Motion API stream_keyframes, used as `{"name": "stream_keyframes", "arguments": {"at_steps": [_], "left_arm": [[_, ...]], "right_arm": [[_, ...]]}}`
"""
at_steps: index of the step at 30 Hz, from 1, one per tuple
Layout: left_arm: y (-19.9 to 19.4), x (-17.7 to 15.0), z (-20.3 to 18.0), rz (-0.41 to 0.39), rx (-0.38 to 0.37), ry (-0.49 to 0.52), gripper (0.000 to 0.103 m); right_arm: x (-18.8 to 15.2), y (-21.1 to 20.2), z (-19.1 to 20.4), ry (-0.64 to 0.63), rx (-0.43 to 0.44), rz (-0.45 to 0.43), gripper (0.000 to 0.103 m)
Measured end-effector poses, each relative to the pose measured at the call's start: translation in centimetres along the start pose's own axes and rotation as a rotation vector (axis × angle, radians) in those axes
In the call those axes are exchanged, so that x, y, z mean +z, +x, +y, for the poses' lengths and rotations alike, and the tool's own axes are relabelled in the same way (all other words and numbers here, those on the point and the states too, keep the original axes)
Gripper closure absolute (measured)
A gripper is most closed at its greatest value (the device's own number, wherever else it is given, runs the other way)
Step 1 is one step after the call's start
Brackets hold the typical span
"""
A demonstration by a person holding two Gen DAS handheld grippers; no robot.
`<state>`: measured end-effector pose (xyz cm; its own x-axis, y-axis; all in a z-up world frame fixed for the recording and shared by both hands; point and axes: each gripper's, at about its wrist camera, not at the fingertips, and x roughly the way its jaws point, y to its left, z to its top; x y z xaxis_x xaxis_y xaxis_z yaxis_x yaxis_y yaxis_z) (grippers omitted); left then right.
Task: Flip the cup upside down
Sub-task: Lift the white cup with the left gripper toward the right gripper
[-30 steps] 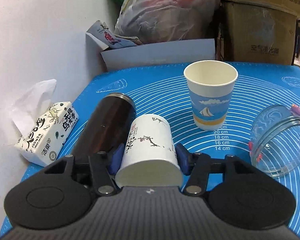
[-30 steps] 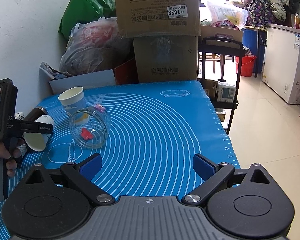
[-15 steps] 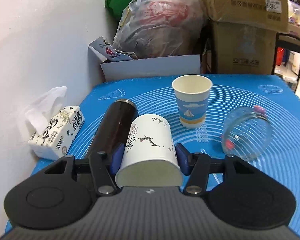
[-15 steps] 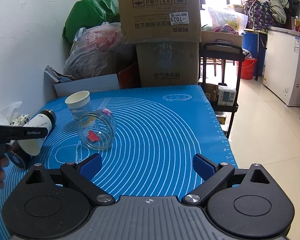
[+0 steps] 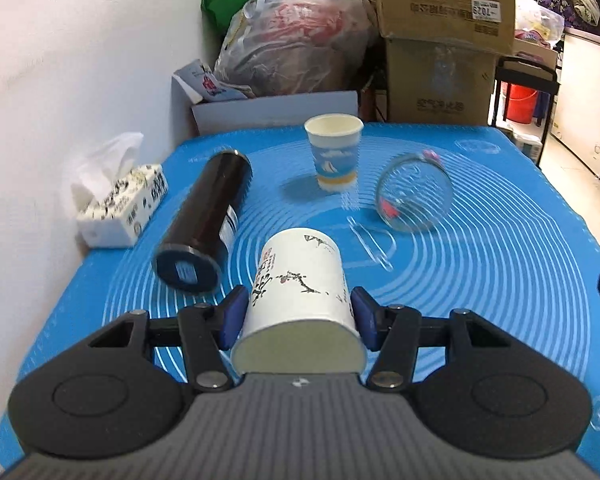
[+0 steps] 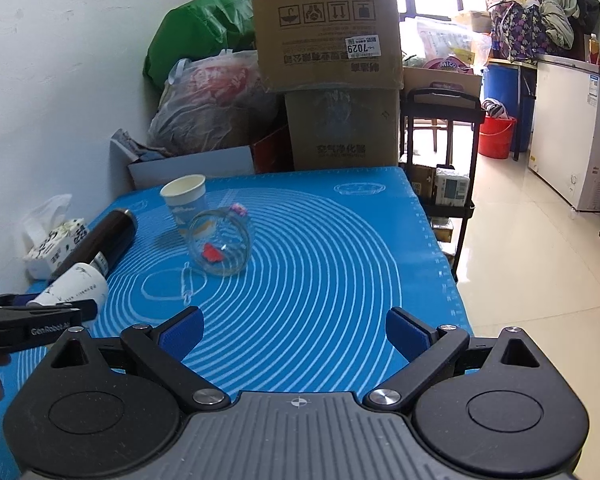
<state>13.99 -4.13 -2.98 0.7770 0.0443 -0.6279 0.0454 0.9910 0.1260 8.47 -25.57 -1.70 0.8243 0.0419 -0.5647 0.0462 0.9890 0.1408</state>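
Observation:
My left gripper (image 5: 296, 312) is shut on a white paper cup with ink drawings (image 5: 298, 284). The cup lies on its side between the blue pads, its mouth toward the camera and its base pointing away, held above the blue mat (image 5: 500, 264). The same cup (image 6: 74, 286) and the left gripper (image 6: 40, 314) show at the left of the right wrist view. My right gripper (image 6: 294, 330) is open and empty above the mat's near part (image 6: 320, 280).
On the mat stand an upright blue sailboat paper cup (image 5: 334, 152), a dark flask on its side (image 5: 210, 216) and a glass jar on its side (image 5: 414, 196). A tissue pack (image 5: 120, 204) sits by the left wall. Boxes and bags (image 5: 440, 40) pile behind.
My left gripper has risen and pulled back with the white cup; the flask, sailboat cup and jar now appear farther away. The right gripper has also lifted and stays open.

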Motion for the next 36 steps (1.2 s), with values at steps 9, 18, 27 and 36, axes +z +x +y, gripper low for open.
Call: {"name": "stream_keyframes", "arguments": {"at_steps": [9,18,27,36], "left_arm": [[0.4,-3.7,-0.6,0.049,-0.016,-0.018,0.046],[1.0,-4.3,-0.3,0.068,-0.016,-0.029,0.040],[1.6,-4.7,0.1,0.095,0.007,-0.025,0.023],[1.1,-4.3,0.4,0.072,0.005,-0.021,0.018]], "right_arm": [[-1.8,-1.3,0.5,-0.019,0.001,0.034,0.003],[-2.0,-1.5,1.3,-0.038,0.007,0.042,0.003],[-2.2,-1.3,1.4,-0.042,0.008,0.052,0.003],[-2.4,-1.3,1.6,-0.044,0.012,0.055,0.003]]}}
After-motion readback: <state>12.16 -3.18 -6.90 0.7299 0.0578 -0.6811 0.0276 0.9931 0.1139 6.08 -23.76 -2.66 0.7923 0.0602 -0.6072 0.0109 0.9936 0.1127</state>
